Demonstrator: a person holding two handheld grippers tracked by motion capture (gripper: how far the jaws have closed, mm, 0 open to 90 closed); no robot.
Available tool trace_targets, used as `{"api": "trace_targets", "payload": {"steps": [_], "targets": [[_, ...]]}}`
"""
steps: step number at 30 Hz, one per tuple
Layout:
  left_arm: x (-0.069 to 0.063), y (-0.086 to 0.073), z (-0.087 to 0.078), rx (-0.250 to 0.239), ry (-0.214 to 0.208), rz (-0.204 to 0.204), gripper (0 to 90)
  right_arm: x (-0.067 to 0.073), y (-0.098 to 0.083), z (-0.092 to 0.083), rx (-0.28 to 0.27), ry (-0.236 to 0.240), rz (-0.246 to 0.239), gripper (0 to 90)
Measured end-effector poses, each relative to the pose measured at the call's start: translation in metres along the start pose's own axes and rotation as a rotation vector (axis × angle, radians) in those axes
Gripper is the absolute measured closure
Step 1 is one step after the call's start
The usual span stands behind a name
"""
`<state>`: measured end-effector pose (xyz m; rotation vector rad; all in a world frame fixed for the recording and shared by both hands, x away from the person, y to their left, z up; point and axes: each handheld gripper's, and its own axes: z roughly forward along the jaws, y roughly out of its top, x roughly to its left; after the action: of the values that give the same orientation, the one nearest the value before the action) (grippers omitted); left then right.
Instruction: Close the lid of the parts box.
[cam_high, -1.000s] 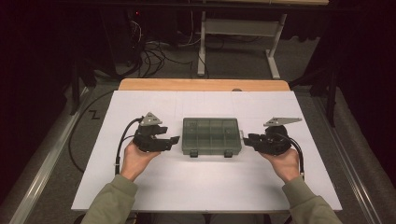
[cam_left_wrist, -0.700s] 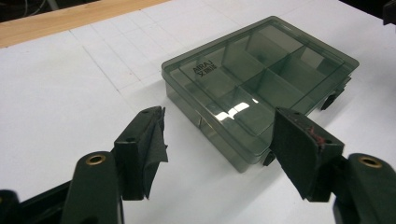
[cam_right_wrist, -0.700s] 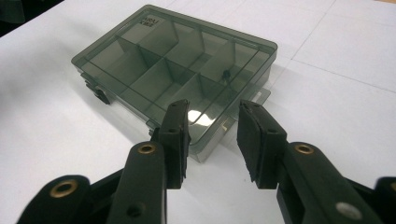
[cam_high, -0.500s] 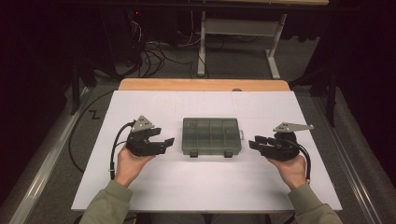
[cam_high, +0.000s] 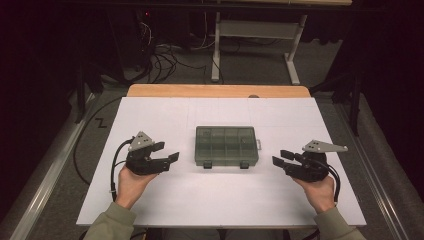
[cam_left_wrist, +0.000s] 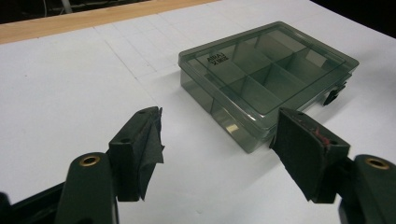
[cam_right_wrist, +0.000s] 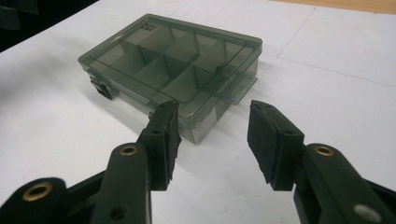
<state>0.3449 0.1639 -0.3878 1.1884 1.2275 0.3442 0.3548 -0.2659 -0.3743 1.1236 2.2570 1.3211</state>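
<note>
box (cam_high: 226, 146): smoky see-through plastic organizer with the lid down, sitting flat pretty much in the middle of the desk (cam_high: 150, 210), right between the two grippers
box insides: dividers split it into little compartments, can't make out anything in them through the lid
box details: two dark latches on the side facing the person, a small clear tab on its right end, some tiny print on one lid corner that's too small to read
desk: white top with faint grid lines and a wooden strip (cam_high: 218, 91) along the far edge
left gripper (cam_high: 169, 153): held in the person's left hand (cam_high: 131, 182), off to the left of the box and clearly apart from it, jaws pointing at the box
left gripper state: jaws wide apart, they've just been opening, nothing between them but bare desk
right gripper (cam_high: 278, 158): in the right hand (cam_high: 320, 191), same deal on the right side, near the box's right end but not touching
right gripper state: jaws apart and they've just been opening too, nothing clamped
right gripper view: the near corner of the box sits just past the jaws
cables (cam_high: 116, 165): black one loops off the left gripper along the wrist, another trails off the right gripper
sleeves: olive green at the bottom edge
</note>
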Motion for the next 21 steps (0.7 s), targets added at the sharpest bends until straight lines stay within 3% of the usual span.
{"api": "trace_targets", "payload": {"steps": [21], "targets": [[0.015, -0.003, -0.021, -0.079, 0.039, -0.012, 29.8, -0.002, -0.029, -0.013, -0.079, -0.011, 0.015, 46.1]]}}
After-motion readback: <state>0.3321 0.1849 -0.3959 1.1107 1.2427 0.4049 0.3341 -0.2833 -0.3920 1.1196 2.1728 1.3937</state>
